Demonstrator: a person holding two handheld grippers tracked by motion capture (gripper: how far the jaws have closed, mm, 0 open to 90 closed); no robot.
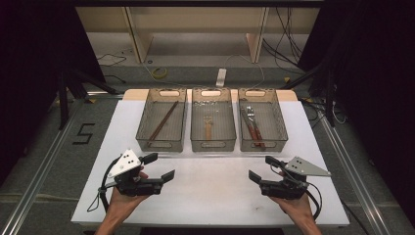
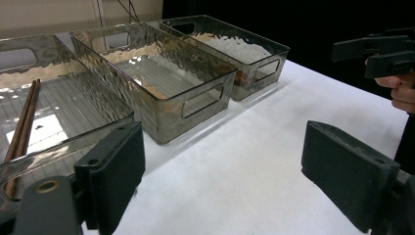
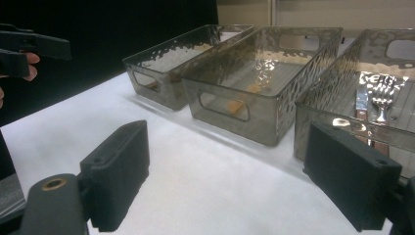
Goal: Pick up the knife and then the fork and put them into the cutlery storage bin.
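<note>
Two hand-held grippers hover over a white table [image 1: 210, 191] in the lower part of the high view, both with jaws spread wide and holding nothing. The left gripper [image 1: 161, 167] sits at lower left, the right gripper [image 1: 263, 170] at lower right, well apart and angled toward each other. Nearest to them, across the middle of the frame, stand three clear plastic bins in a row, just beside one another. The left bin [image 1: 182, 122] holds brown chopsticks [image 1: 163, 120] lying diagonally. The middle bin [image 1: 195, 125] holds a small wooden-handled utensil [image 1: 208, 128]. The right bin [image 1: 281, 122] holds a fork [image 1: 251, 115] and wooden-handled cutlery [image 1: 248, 128].
</note>
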